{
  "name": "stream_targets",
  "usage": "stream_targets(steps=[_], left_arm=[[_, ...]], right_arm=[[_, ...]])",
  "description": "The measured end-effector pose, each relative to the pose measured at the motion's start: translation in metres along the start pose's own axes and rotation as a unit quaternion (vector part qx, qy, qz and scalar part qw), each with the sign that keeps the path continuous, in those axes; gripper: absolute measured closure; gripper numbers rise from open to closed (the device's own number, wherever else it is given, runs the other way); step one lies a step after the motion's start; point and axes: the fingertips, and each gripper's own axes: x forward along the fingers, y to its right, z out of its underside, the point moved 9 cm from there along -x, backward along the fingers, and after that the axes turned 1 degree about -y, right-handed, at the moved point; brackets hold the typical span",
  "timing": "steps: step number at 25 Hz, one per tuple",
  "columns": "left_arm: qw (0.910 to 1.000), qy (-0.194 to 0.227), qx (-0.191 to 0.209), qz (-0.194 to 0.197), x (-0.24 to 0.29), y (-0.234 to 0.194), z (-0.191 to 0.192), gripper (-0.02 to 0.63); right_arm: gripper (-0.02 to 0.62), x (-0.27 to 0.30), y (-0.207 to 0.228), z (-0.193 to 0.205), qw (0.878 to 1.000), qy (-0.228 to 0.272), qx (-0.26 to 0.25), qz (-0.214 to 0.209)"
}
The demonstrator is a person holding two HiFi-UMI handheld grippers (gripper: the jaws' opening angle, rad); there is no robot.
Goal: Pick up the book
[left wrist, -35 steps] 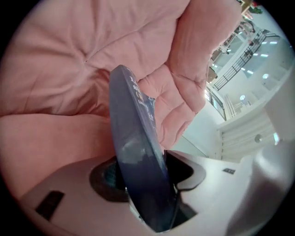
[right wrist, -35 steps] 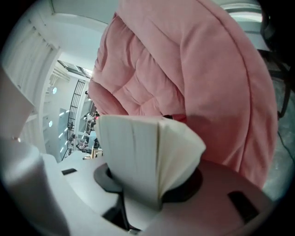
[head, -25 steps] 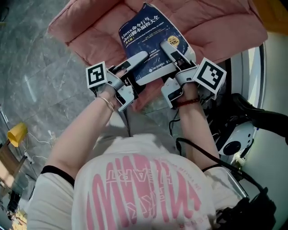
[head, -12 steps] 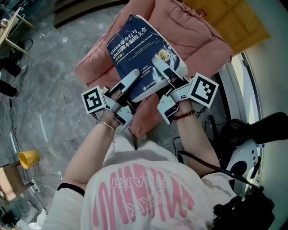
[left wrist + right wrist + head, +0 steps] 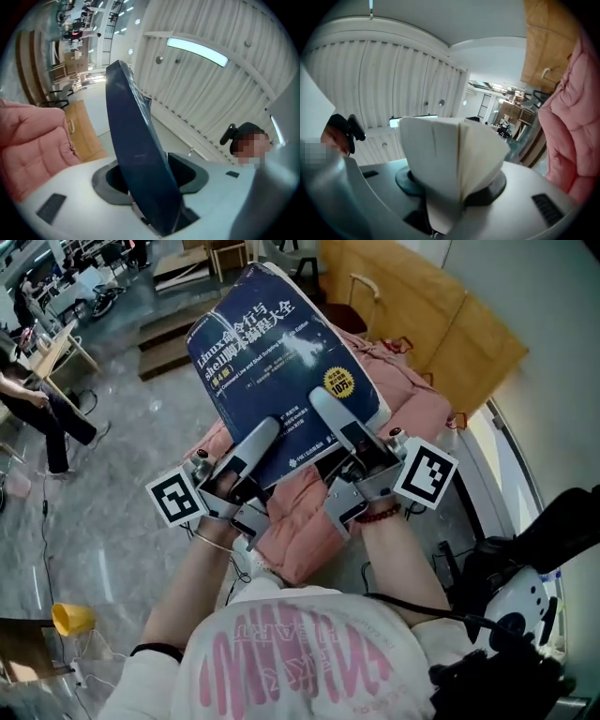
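Grey marble flooring point(image 5: 103, 512) and a wooden cabinet point(image 5: 412, 315) form the background to a pink quilted cushion point(image 5: 309, 521). Above the cushion, the blue book point(image 5: 272, 362) is held up with its front cover tilted toward me. My left gripper point(image 5: 265, 427) is clamped on the book's lower left, dark cover pinched between both jaws. My right gripper point(image 5: 328, 409) is clenched on the white page block at the lower right, just beside the left.

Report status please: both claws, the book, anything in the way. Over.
Left claw and right claw both shut on book. Book held up, tilted, over pink cushion. Nothing in the way seen.
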Motion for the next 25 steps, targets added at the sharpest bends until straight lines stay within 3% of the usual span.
stream_targets(steps=[3,5,11,19,25], left_arm=[[0.9973,-0.027,0.065,0.021,-0.001,0.002,-0.01,0.37],[0.9953,-0.036,0.086,0.027,-0.001,0.001,-0.01,0.37],[0.9976,-0.04,0.055,0.009,0.003,0.005,-0.012,0.362],[0.989,-0.096,0.104,0.045,0.006,0.001,-0.018,0.354],[0.9859,-0.104,0.118,0.056,0.008,0.0,-0.019,0.351]], right_arm=[[0.407,0.002,-0.002,0.002,0.999,0.007,-0.029,-0.037],[0.407,0.0,0.0,0.003,0.999,0.011,-0.03,-0.043],[0.407,0.003,-0.002,-0.002,1.0,0.003,0.01,-0.003],[0.405,-0.001,-0.006,0.002,0.999,0.005,-0.04,-0.033],[0.405,-0.003,-0.005,0.001,0.999,0.009,-0.043,-0.025]])
